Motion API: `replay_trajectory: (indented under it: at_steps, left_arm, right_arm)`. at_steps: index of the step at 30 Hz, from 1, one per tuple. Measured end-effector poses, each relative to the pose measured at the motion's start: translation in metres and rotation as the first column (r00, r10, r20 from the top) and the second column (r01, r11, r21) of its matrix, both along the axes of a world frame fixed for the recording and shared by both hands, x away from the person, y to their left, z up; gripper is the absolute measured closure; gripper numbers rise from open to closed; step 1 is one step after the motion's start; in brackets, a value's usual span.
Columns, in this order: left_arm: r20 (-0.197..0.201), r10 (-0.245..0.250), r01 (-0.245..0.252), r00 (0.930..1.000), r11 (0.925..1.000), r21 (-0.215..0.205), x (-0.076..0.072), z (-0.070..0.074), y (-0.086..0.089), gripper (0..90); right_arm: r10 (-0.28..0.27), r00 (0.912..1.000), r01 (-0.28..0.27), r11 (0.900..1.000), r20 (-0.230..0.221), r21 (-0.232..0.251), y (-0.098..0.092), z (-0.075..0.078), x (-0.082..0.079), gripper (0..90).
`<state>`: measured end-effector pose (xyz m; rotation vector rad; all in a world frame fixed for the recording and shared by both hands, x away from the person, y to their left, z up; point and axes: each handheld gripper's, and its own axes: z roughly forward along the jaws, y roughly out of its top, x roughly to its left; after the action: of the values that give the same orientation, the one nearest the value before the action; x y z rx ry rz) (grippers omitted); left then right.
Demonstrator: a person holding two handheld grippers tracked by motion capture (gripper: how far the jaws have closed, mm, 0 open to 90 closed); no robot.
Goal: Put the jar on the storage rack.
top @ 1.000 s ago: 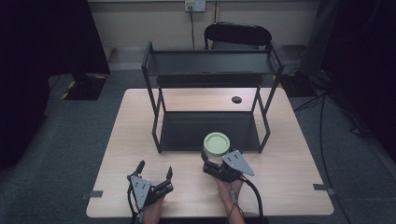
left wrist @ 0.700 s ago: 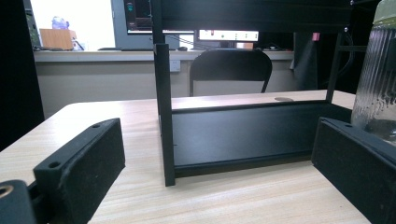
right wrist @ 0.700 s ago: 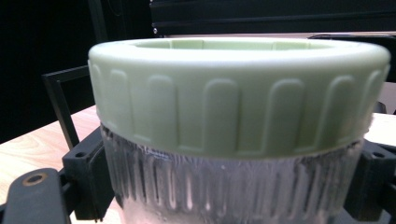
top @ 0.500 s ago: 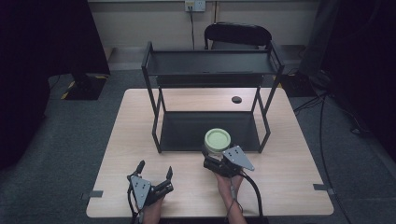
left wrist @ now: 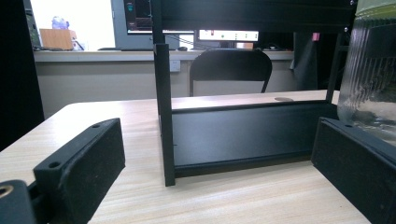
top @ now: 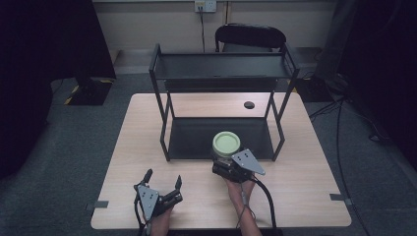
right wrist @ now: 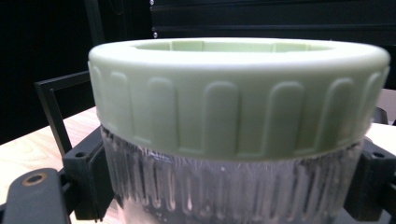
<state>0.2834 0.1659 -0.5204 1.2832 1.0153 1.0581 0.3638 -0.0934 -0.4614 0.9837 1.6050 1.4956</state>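
A clear ribbed jar (right wrist: pixel 233 186) with a pale green screw lid (top: pixel 226 143) is held upright just in front of the black two-tier rack (top: pixel 221 73), at the front edge of its lower shelf (top: pixel 196 137). My right gripper (top: pixel 223 164) is shut on the jar's body below the lid, one jaw on each side. The jar's glass wall (left wrist: pixel 369 74) also stands at the right edge of the left gripper view. My left gripper (top: pixel 163 181) rests low near the table's front edge, open, with nothing between its black pads (left wrist: pixel 88 163).
The wooden table (top: pixel 305 162) carries the rack in its middle and a small black disc (top: pixel 249 104) behind the rack's right legs. A black chair (top: pixel 251 37) stands beyond the table. Bare tabletop lies left and right of the rack.
The right gripper has carried the jar forward, toward the rack's lower shelf. The left gripper has stayed where it was.
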Motion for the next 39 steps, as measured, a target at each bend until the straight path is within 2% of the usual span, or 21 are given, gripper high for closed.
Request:
replay_trajectory:
  at_steps: [3, 7, 17, 22, 28, 36, 39]
  left_arm:
    - [0.0, 0.0, 0.0, 1.0, 1.0, 0.0, 0.0, 0.0, 0.0, 2.2]
    - [0.0, 0.0, 0.0, 1.0, 1.0, 0.0, 0.0, 0.0, 0.0, 2.2]
    - [0.0, 0.0, 0.0, 1.0, 1.0, 0.0, 0.0, 0.0, 0.0, 2.2]
    - [0.0, 0.0, 0.0, 1.0, 1.0, 0.0, 0.0, 0.0, 0.0, 2.1]
    - [0.0, 0.0, 0.0, 1.0, 1.0, 0.0, 0.0, 0.0, 0.0, 2.2]
    - [0.0, 0.0, 0.0, 1.0, 1.0, 0.0, 0.0, 0.0, 0.0, 2.2]
    - [0.0, 0.0, 0.0, 1.0, 1.0, 0.0, 0.0, 0.0, 0.0, 2.2]
  right_arm:
    - [0.0, 1.0, 0.001, 1.0, 0.01, -0.016, 0.001, -0.001, 0.001, 11.1]
    - [-0.003, 1.0, 0.003, 1.0, -0.003, -0.015, 0.001, -0.003, 0.005, 11.2]
    - [-0.017, 0.9999, 0.017, 1.0, 0.0, -0.008, -0.001, -0.004, 0.012, 11.2]
    - [-0.02, 0.9998, 0.02, 1.0, 0.004, -0.019, 0.0, -0.001, 0.014, 11.1]
    - [-0.007, 0.9998, 0.007, 1.0, 0.016, -0.016, 0.003, 0.004, 0.019, 11.2]
    - [-0.019, 0.9995, 0.019, 1.0, 0.025, 0.004, 0.001, 0.004, 0.023, 11.1]
    - [-0.022, 0.9995, 0.022, 1.0, 0.022, -0.004, 0.001, 0.007, 0.024, 11.1]
